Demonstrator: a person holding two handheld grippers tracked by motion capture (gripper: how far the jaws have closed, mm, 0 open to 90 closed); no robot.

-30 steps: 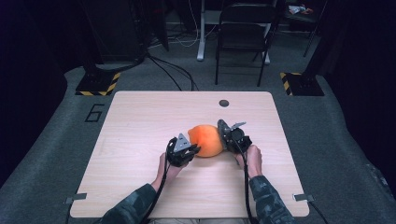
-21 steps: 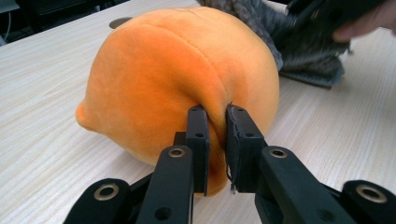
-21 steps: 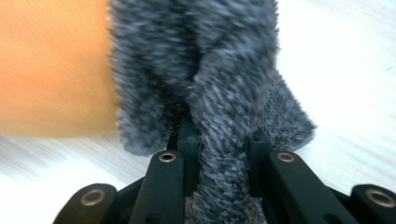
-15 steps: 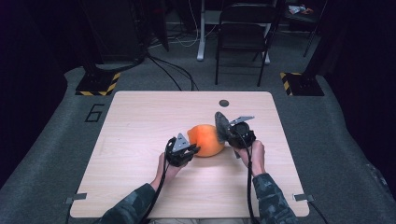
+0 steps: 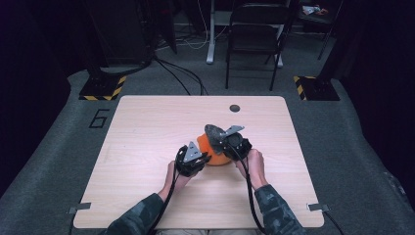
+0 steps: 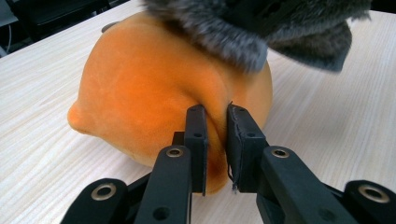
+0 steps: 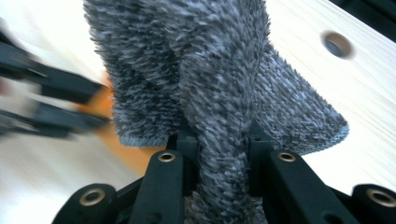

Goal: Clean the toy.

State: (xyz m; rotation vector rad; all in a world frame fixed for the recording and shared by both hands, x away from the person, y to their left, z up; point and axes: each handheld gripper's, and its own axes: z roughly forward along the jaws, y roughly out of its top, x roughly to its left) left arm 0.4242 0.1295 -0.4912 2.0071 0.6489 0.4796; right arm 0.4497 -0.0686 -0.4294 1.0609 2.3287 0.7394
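Left gripper [image 6: 215,140]: fingers pinching orange plush toy [image 6: 154,88]. Right gripper [image 7: 219,154]: fingers clamped on grey fuzzy cloth [image 7: 205,70], above wooden surface [image 5: 147,127].

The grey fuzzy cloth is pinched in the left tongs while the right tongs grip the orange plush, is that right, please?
No, it is reversed: the right gripper view shows the right tongs pinching the grey fuzzy cloth, and the left tongs grip the orange plush.

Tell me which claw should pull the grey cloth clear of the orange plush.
Right. The right claw is already shut on the grey cloth, above the orange plush. The left claw pinches a fold of the plush, anchoring it on the table.
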